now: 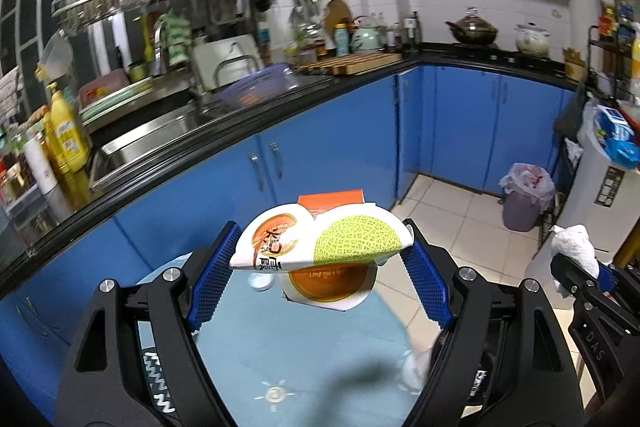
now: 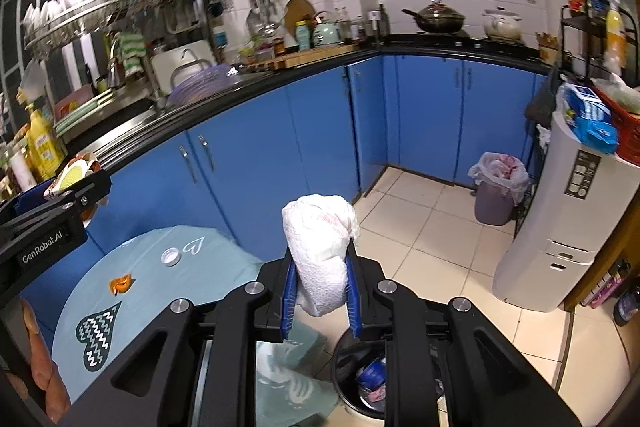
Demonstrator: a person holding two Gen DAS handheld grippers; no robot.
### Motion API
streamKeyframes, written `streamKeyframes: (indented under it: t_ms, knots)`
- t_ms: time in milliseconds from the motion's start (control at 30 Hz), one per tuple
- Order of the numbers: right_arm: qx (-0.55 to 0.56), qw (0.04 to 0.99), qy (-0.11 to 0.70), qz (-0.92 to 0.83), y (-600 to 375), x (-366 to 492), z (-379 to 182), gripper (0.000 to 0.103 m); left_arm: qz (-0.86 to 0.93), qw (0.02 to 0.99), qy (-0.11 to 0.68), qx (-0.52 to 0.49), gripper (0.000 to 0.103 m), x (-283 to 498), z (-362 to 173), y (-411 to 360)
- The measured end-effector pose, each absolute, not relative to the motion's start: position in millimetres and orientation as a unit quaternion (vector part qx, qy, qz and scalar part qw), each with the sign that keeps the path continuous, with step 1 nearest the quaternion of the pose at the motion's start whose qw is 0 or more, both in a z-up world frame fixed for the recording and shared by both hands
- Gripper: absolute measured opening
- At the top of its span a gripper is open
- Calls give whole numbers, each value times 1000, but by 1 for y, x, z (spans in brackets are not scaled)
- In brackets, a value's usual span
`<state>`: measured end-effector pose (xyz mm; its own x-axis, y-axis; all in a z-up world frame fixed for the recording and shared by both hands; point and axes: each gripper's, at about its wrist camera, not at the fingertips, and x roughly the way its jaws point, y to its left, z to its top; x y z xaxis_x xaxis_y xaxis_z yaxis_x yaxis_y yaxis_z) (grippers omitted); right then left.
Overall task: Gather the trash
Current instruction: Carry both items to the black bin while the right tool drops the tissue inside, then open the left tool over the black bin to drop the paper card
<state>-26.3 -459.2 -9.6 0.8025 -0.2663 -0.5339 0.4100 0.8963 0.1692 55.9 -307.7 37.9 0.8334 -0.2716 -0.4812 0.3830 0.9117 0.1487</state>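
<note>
My left gripper [image 1: 320, 251] is shut on a squashed melon-print carton [image 1: 320, 243], held above the light-blue tablecloth [image 1: 280, 355]. The carton also shows in the right wrist view [image 2: 74, 177]. My right gripper [image 2: 320, 263] is shut on a crumpled white paper towel [image 2: 322, 251], held over the table's right edge; that towel shows in the left wrist view [image 1: 572, 247]. A small black bin [image 2: 368, 375] with trash inside stands on the floor right below. A white bottle cap [image 2: 171, 257] and an orange scrap [image 2: 121, 283] lie on the cloth.
Blue kitchen cabinets [image 2: 248, 163] run behind the table under a black counter. A purple bin with a white liner [image 2: 498, 187] stands in the far corner. A white appliance [image 2: 560, 227] stands at right on the tiled floor [image 2: 420, 227].
</note>
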Motion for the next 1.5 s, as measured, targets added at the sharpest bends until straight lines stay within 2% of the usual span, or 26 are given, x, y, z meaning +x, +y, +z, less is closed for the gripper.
streamKeyframes:
  t_ms: [700, 733, 767, 800, 833, 867, 1500]
  knots:
    - [191, 919, 278, -201, -528, -53, -30, 23, -235, 931, 223, 166, 79, 21, 31, -402]
    - [197, 918, 283, -199, -531, -52, -32, 28, -236, 931, 224, 166, 79, 22, 31, -404]
    - [204, 915, 286, -195, -533, -52, -34, 47, -237, 930, 224, 166, 79, 22, 30, -405]
    - [212, 913, 287, -196, -536, -52, -35, 79, -238, 930, 225, 167, 79, 22, 29, -407]
    - [215, 915, 275, -202, -538, -55, -35, 88, -239, 930, 225, 168, 79, 23, 29, -408]
    - [214, 917, 264, -209, -539, -58, -33, 89, -239, 929, 225, 169, 79, 23, 28, -409]
    - [189, 895, 258, -312, -579, -75, -40, 89, -281, 913, 238, 173, 79, 21, 21, -461]
